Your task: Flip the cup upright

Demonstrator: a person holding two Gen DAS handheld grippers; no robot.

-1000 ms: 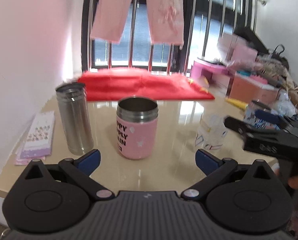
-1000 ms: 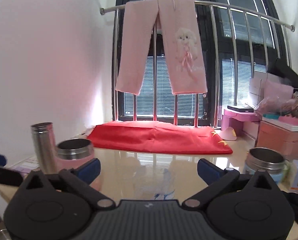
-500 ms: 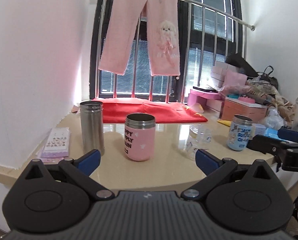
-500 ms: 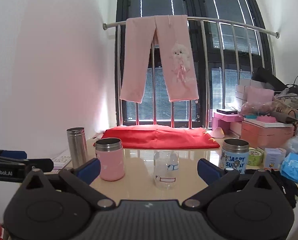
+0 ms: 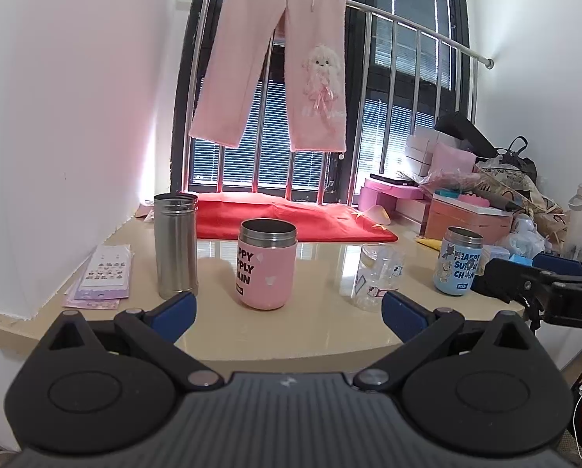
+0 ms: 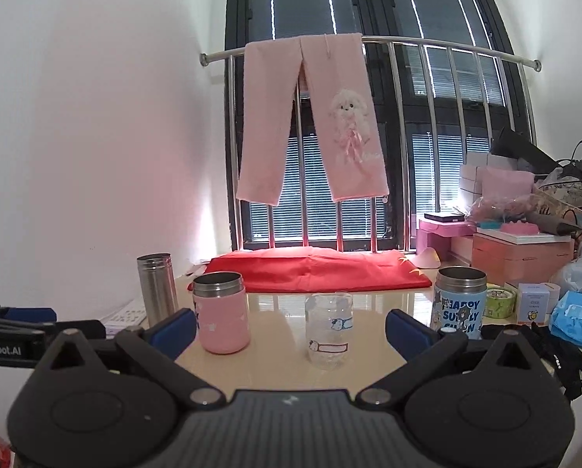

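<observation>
A glossy beige counter (image 6: 275,327) under a barred window holds four vessels in a row; the landmark is the clear plastic cup (image 6: 329,330) printed with a cartoon label, standing mouth up near the counter's front edge. Left of the clear cup stands a pink insulated cup (image 6: 220,312), and further left a plain steel tumbler (image 6: 156,288); right of it stands a blue cartoon-printed cup (image 6: 459,299); all four look upright, so the flipping seems done. The left gripper (image 5: 289,312) and the right gripper (image 6: 291,329) both hover in front of the counter, fingers spread wide, holding nothing, well short of the clear cup. The risk, as I judge it: the clear cup looks light and sits near the edge; a careless sweep of either gripper could knock it off or into the pink cup beside it; the glossy surface would let it slide.
</observation>
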